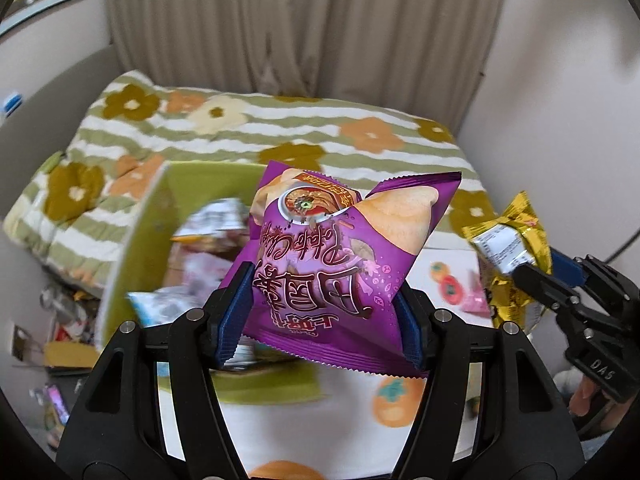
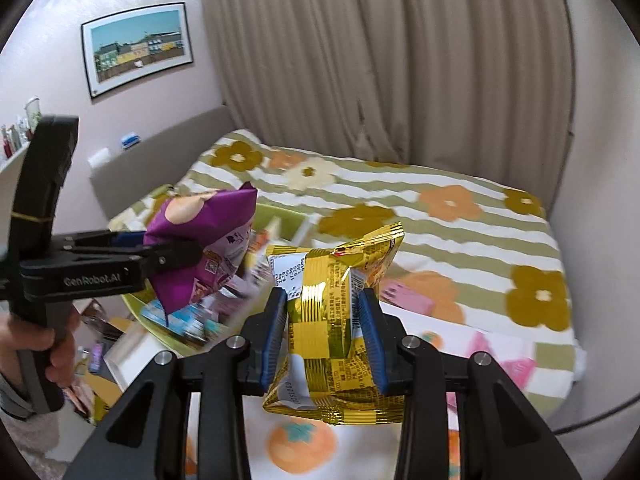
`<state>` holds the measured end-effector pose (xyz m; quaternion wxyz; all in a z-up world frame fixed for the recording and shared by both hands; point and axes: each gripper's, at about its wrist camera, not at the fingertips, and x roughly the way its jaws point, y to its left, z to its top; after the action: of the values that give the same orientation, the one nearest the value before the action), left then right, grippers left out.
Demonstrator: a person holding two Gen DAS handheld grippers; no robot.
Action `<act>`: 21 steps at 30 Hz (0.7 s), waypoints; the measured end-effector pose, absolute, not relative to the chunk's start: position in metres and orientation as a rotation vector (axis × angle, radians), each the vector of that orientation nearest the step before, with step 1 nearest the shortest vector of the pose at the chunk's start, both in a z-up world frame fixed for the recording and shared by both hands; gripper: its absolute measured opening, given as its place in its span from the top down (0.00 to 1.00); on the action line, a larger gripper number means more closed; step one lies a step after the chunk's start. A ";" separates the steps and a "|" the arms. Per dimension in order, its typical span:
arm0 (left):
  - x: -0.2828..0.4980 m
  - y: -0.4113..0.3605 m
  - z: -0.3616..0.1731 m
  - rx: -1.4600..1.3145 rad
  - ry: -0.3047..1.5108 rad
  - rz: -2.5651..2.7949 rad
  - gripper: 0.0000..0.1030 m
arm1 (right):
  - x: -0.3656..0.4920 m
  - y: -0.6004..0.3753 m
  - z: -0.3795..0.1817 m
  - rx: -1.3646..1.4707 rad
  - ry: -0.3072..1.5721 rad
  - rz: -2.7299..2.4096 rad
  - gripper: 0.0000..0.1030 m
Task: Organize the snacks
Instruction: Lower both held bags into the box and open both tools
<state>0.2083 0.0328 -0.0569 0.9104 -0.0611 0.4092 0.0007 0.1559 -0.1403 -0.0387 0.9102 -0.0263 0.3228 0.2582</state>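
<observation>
Purple chip bag [image 1: 332, 264] at centre of the left wrist view, pinched at its lower sides between the blue-padded fingers [image 1: 236, 312] of the left gripper [image 1: 326, 320], held up off the bed. Green box [image 1: 160, 200] just behind and to the left of it, blurred, with several snack packets [image 1: 208, 220] inside. Gold foil packet [image 2: 340, 312] at centre of the right wrist view, squeezed between the fingers [image 2: 370, 336] of the right gripper [image 2: 324, 340], likewise lifted. Same gold packet at the right edge of the left wrist view, well apart from the purple bag. Pink packets [image 2: 404, 294] lying on the bed to the right, on a white cloth with orange fruit print [image 2: 300, 448]. Flowered striped quilt [image 2: 440, 208] across the bed behind, beige curtain [image 2: 380, 60] above, framed picture [image 2: 138, 48] at upper left.
</observation>
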 end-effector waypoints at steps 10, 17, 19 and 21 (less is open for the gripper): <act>0.241 0.144 -0.095 -0.103 0.943 0.077 0.40 | 0.188 -0.039 -0.049 -0.002 0.716 0.576 0.67; 0.261 0.161 -0.123 -0.015 0.979 0.020 0.00 | 0.208 0.002 -0.068 0.009 0.774 0.525 0.67; 0.259 0.165 -0.127 -0.022 0.992 -0.013 0.00 | 0.210 0.007 -0.073 0.019 0.792 0.503 0.67; 0.255 0.170 -0.131 -0.046 0.994 -0.041 0.00 | 0.210 0.010 -0.079 0.031 0.815 0.483 0.67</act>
<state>0.2552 0.1697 -0.1306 0.8786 -0.0222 0.4766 -0.0198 0.2098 0.0101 -0.0789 0.8898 0.0149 0.3924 0.2324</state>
